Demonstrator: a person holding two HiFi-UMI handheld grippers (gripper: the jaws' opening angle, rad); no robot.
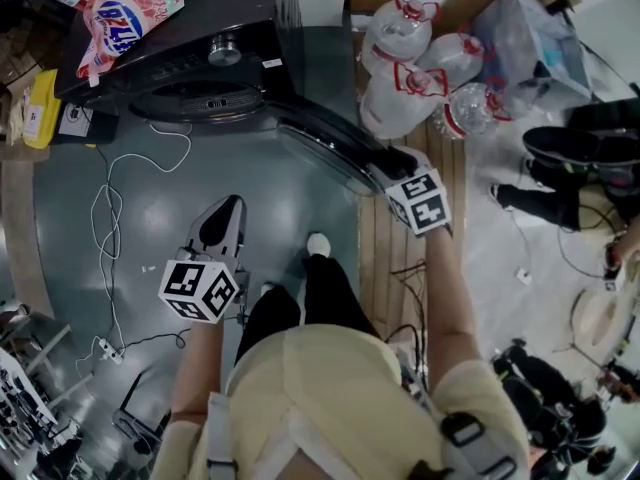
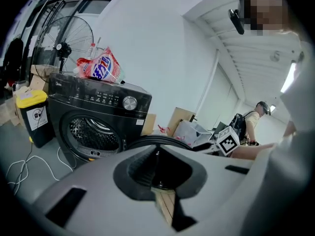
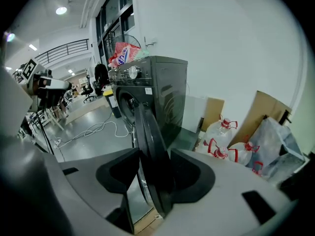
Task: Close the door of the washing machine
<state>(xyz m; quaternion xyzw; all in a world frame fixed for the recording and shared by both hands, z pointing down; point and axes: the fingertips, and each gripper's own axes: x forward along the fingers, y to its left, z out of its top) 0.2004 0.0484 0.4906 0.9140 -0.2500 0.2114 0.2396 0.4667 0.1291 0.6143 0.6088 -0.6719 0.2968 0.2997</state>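
Two claws, one in each of my hands. My right claw (image 3: 155,176) is clamped on the free edge of the door (image 3: 147,132) — a jaw presses on each face of the dark round rim.

The door is wide open, swung out from the front of the black washer (image 1: 190,58) toward my right, and it stands nearly square to the machine. The steel drum (image 2: 93,132) shows through the open mouth.

My left claw (image 1: 222,226) has its jaws drawn together with nothing between them. It hangs in the air above the grey floor (image 1: 70,228) in front of the washer, pointing toward the drum — well apart from the door.

A red and white bag (image 1: 125,13) lies on the washer's top, at its left corner. A yellow bin (image 1: 40,108) stands on the floor just beside the washer's left side. A white cable (image 1: 120,198) trails in loops across the floor in front of the machine. Several clear bottles (image 1: 410,63) with red handles are crowded together on the floor to the right of the washer, beyond the door.
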